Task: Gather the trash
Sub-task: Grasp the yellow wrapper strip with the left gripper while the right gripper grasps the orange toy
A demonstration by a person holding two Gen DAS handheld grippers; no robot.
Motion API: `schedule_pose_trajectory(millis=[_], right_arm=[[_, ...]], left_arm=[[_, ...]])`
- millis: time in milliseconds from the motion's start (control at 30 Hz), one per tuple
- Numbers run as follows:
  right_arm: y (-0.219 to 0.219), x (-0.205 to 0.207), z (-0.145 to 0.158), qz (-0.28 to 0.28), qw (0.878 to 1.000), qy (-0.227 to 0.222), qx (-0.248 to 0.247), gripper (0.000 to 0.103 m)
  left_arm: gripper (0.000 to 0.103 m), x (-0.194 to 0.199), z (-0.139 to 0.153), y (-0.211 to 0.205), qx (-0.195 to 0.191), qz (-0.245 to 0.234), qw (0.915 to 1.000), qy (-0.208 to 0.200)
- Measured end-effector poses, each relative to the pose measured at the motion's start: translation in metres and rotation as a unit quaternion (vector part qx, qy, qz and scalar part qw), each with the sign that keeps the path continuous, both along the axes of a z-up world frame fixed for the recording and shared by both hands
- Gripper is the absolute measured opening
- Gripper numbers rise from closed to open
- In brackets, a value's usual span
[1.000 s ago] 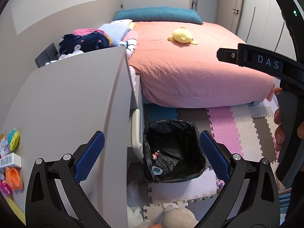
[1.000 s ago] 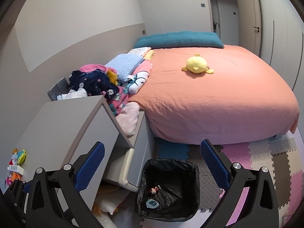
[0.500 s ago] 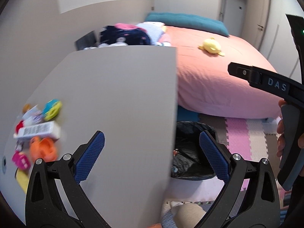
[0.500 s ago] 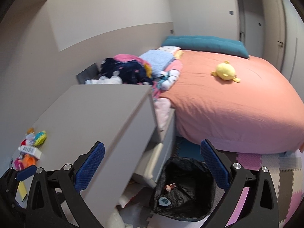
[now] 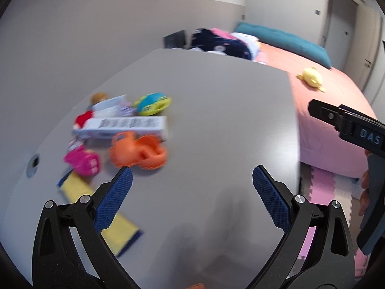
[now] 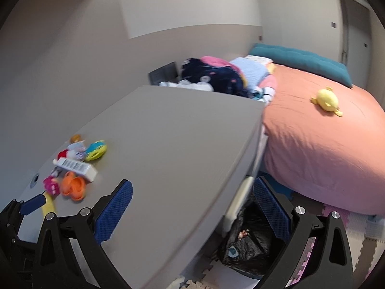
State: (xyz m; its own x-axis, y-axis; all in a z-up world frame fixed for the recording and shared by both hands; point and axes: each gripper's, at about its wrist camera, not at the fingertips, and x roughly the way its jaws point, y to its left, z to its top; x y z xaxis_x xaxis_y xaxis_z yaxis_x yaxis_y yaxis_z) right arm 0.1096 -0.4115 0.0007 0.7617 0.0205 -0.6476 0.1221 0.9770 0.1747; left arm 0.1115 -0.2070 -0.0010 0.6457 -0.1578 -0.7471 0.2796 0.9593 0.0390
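The left tongs (image 5: pixel 190 190) hang over the flat grey counter (image 5: pixel 216 110) with their blue-padded arms spread wide and nothing between them. Ahead and to their left lies a blurred cluster of small things: a long white printed cardboard box (image 5: pixel 120 126), an orange plastic toy (image 5: pixel 138 153) just in front of it, a bright pink plastic piece (image 5: pixel 83 162) to the left, a blue-and-yellow round toy (image 5: pixel 152 103) behind the box, and a flat yellow strip with blue ends (image 5: pixel 101 216) running under the left pad.

The right tongs (image 6: pixel 192 207) are likewise released and hold nothing, poised over the counter's right edge. Below that edge, on the floor between the counter and the bed with the salmon-pink cover (image 6: pixel 324 139), sits the bin lined with a black plastic bag (image 6: pixel 250 248); a few small scraps lie in its bottom. A yellow plush toy (image 6: pixel 326 101) rests on the bed, and a heap of dark and pink clothes (image 6: pixel 216 75) is piled behind the counter.
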Motion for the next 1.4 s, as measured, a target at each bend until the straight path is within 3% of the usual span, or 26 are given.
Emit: schedule_pose_trajectory(millis=[233,700,767,833,1167,1400], right_arm=[[0.046,0.009,-0.002,0.060,0.998,0.004,0.003,0.100],[0.139,0.028,-0.008,0.178,0.983,-0.004,-0.032,0.100],[0.149,0.034,-0.009,0.198,0.980,0.004,-0.024,0.100],[0.159,0.040,-0.011,0.216,0.976,0.012,-0.018,0.100],[0.211,0.060,-0.029,0.287,0.955,0.048,-0.063,0.100],[0.228,0.073,-0.040,0.304,0.947,0.066,-0.079,0.089]], left_arm=[[0.097,0.000,-0.010,0.054,0.005,0.062,0.9980,0.011],[0.097,0.024,-0.041,0.108,0.005,0.127,0.9907,0.048],[0.090,0.028,-0.047,0.114,0.003,0.135,0.9892,0.057],[0.074,0.033,-0.053,0.119,0.002,0.139,0.9877,0.072],[0.043,0.035,-0.053,0.148,-0.002,0.138,0.9886,0.062],[0.039,0.033,-0.051,0.164,-0.005,0.144,0.9880,0.056]])
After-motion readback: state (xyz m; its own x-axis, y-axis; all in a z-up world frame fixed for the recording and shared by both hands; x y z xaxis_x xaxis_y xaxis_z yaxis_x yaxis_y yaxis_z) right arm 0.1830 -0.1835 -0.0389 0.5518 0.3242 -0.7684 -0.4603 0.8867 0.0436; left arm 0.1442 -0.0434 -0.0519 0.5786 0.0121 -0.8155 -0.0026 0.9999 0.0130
